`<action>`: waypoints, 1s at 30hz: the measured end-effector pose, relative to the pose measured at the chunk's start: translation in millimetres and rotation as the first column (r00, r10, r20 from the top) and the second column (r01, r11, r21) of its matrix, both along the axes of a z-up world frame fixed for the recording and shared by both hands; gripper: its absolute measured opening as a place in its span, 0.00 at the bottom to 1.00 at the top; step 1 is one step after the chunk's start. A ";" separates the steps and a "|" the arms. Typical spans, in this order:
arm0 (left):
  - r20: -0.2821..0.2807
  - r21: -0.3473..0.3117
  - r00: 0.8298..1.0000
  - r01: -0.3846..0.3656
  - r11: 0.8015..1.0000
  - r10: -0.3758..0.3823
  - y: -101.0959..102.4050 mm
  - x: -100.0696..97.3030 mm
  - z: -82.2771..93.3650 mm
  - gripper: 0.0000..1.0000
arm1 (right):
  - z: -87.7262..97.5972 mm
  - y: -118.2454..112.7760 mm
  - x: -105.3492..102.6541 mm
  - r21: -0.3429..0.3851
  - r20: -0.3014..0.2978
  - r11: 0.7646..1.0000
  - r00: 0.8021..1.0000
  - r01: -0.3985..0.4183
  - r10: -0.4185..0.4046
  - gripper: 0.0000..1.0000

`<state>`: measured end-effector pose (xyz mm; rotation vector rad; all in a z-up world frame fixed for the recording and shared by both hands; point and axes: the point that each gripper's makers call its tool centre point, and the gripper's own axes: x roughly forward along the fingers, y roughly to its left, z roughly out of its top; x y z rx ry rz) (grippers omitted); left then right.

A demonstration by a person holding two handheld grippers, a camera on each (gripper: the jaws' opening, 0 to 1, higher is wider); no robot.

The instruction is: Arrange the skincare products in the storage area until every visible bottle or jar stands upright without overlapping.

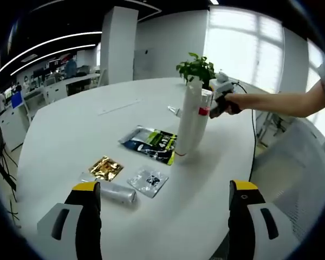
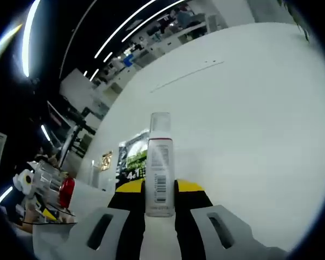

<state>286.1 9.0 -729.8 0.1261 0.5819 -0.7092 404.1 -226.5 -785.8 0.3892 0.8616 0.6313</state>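
left jaws: the left gripper (image 1: 165, 197) hangs released above the bench (image 1: 70, 130), nothing between its tips.
lying bottle: a clear bottle (image 1: 115, 192) lies flat at 10 o'clock, just ahead of the left tip; long axis runs roughly 9 to 3, so this hand is nearer it.
sachets: gold sachet (image 1: 105, 168), grey sachet (image 1: 148, 180) and dark pouch (image 1: 151, 144) crowd it from 11 to 12.
standing tube: a tall white tube (image 1: 188, 120) rises at 12 to 1, upright.
right jaws: the right gripper (image 2: 160, 203) is clenched on a white bottle (image 2: 160, 162), its neck pointing 12 o'clock.
plant: potted plant (image 1: 196, 67) behind at 1.
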 end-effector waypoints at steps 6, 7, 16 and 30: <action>0.011 -0.017 1.000 0.018 1.000 -0.018 -6.9 0.4 10.9 0.90 | 12.8 -9.0 -13.9 0.050 0.023 0.998 0.999 0.027 -0.028 0.19; 0.013 -0.015 1.000 0.020 1.000 -0.020 -7.9 0.3 11.9 0.89 | 14.7 -10.4 -15.1 0.045 0.035 0.998 0.999 0.032 -0.033 0.19; 0.032 0.000 0.998 0.056 0.998 -0.056 -19.7 -1.1 22.9 0.89 | 37.9 -14.4 -36.6 0.079 0.101 0.997 0.994 0.024 -0.032 0.19; 0.052 -0.025 0.995 0.086 0.996 -0.085 -32.3 -3.4 35.2 0.88 | 78.1 -8.7 -75.8 0.182 0.186 0.982 0.980 0.042 -0.076 0.19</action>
